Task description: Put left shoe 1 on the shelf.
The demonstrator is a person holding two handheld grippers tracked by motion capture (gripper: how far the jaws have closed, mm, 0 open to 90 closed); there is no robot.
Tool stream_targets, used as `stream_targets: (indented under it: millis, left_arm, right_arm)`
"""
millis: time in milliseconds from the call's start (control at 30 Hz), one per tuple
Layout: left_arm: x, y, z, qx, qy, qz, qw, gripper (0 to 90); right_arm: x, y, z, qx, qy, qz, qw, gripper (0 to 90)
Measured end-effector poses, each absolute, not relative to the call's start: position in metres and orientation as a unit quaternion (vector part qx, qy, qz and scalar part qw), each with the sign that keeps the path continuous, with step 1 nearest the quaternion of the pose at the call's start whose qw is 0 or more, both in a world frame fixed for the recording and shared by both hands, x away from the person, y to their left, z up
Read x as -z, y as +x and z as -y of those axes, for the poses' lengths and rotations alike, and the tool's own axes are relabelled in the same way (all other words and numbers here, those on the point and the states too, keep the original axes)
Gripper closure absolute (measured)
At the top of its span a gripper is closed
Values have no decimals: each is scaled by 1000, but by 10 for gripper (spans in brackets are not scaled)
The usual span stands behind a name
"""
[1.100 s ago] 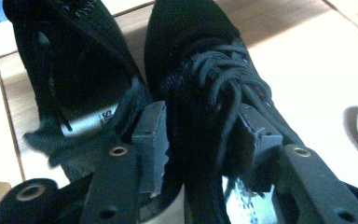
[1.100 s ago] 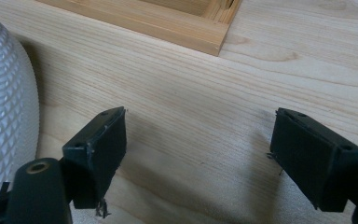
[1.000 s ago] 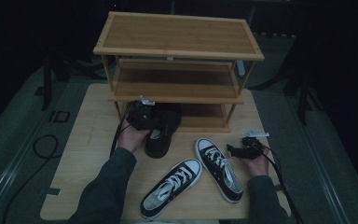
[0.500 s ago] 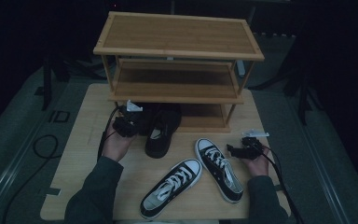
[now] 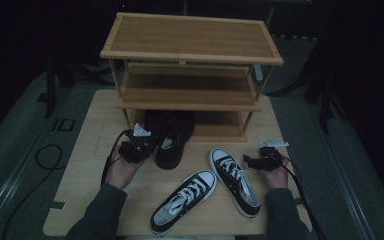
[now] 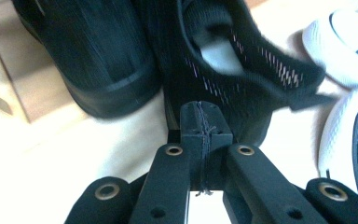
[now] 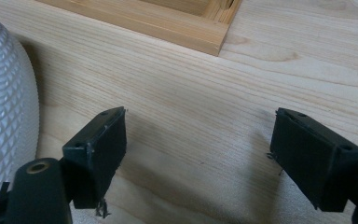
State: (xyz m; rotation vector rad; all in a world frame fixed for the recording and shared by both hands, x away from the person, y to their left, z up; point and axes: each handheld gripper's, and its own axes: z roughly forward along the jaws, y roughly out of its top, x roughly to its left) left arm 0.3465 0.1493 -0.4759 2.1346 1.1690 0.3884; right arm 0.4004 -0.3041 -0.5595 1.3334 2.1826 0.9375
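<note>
1. Black shoe (image 5: 172,142) lies heel toward me, its toe under the bottom shelf of the shoe rack (image 5: 190,75); a second black shoe (image 6: 88,56) sits beside it, deeper under the rack.
2. My left claw (image 5: 139,146) sits just left of that heel, jaws pressed together on nothing; swinging it in shut could shove the shoe askew.
3. My right claw (image 5: 260,160) rests open, right of the rack's foot; its trailing cable could snag a sneaker (image 5: 235,180).
4. Count: two black shoes, two white-toed sneakers, one rack, one bench (image 5: 80,150).
</note>
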Motion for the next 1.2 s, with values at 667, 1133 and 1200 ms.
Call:
stream_targets:
  millis: [667, 1133, 1200]
  left_arm:
    - [505, 338, -132, -123, 839, -434, 304, 896]
    - [503, 345, -107, -125, 846, -420, 305, 893]
    - [502, 347, -104, -129, 842, -423, 309, 887]
  right_arm:
    - [559, 400, 304, -337, 479, -784, 207, 184]
    - [559, 400, 304, -336, 479, -784, 207, 184]
    - [559, 400, 304, -337, 479, -784, 207, 184]
